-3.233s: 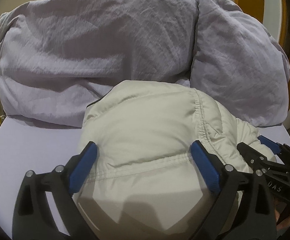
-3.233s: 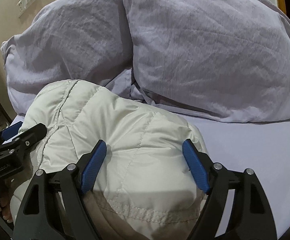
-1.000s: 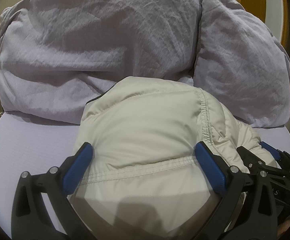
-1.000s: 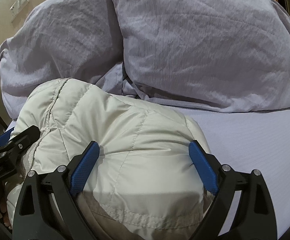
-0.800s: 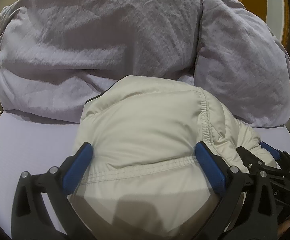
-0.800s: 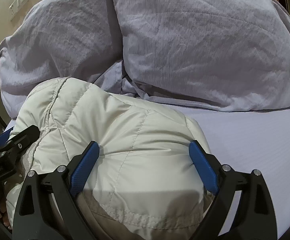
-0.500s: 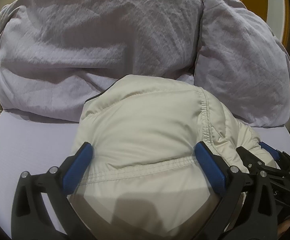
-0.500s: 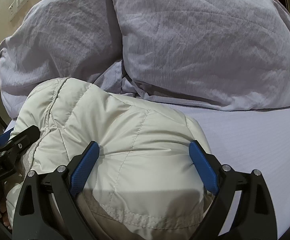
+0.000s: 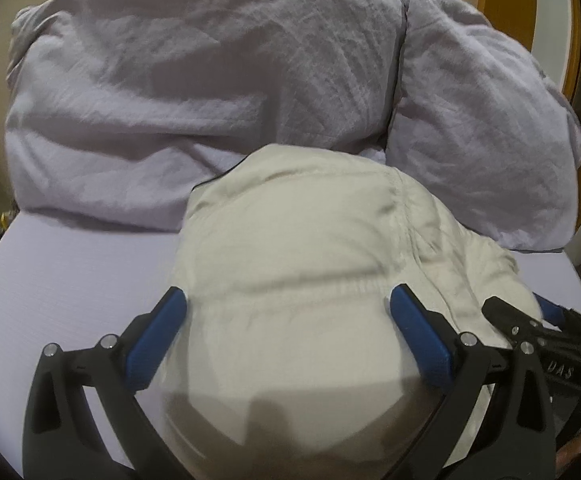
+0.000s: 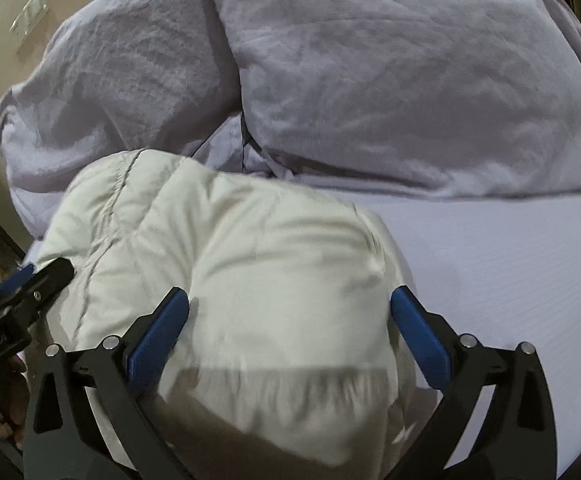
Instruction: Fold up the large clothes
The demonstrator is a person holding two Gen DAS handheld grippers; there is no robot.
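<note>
A cream quilted puffer jacket [image 9: 302,264] lies bundled in a thick fold on the lilac bed sheet [image 9: 70,272]. It also shows in the right wrist view [image 10: 250,264]. My left gripper [image 9: 286,320] is open, its blue pads wide apart on either side of the jacket's left half. My right gripper [image 10: 290,316] is open the same way over the right half. Each gripper shows at the edge of the other's view: the right one [image 9: 546,328], the left one [image 10: 26,284]. The jacket's near edge is hidden under the grippers.
Two large crumpled lilac pillows [image 9: 194,92] [image 10: 410,80] lie behind the jacket, touching its far edge. A yellow and white headboard or wall panel [image 9: 546,20] stands at the right. A wall switch [image 10: 30,12] is at the upper left. Bare sheet [image 10: 510,280] lies right of the jacket.
Both grippers have shifted slightly over the jacket. The right wrist view is blurred by motion and the jacket's near part looks pushed up and bunched. Both stay open.
</note>
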